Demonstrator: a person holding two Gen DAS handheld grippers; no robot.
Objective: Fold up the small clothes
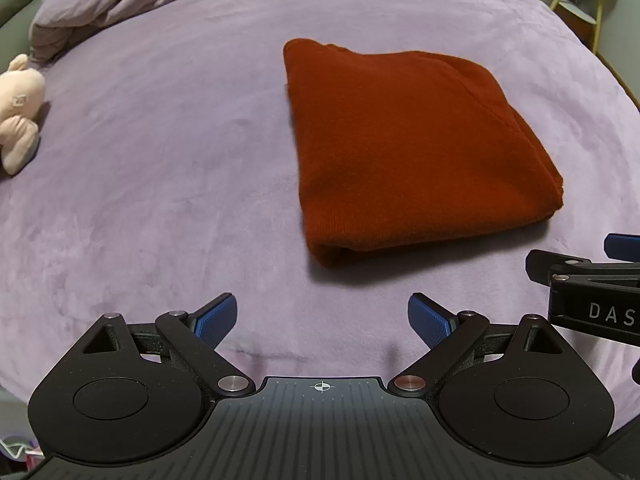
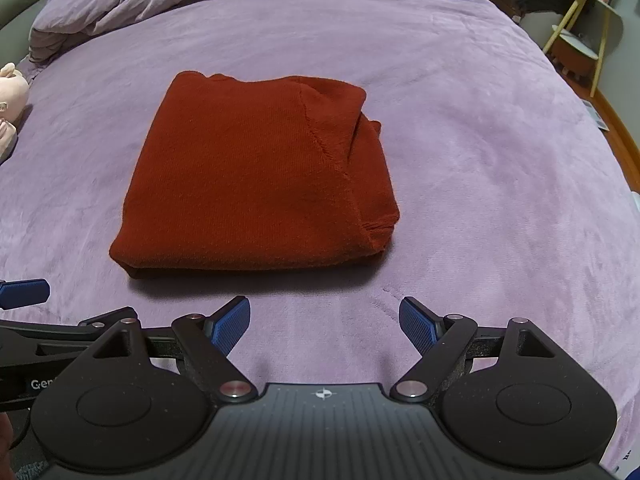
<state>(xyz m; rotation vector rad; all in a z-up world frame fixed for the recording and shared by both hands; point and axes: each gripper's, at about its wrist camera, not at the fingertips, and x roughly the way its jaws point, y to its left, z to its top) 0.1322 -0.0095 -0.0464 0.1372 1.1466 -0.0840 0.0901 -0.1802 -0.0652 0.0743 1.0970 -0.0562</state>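
Both grippers hang above the purple bedspread (image 2: 460, 128), jaws spread wide, nothing between them: left gripper (image 1: 322, 320), right gripper (image 2: 325, 320). Just beyond them a rust-red sweater (image 2: 256, 184) lies folded into 1 flat square on the bedspread. Well left sits 1 pink plush toy (image 1: 20, 112).

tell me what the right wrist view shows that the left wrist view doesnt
Only the right wrist view: the right tongs from behind, open and empty, and the garment's layered right edge with its ribbed cuff.

Only the left wrist view: the left tongs, open and empty.

Both: the folded red garment on the purple blanket, the pink plush toy at left, and the yellow-legged stand.
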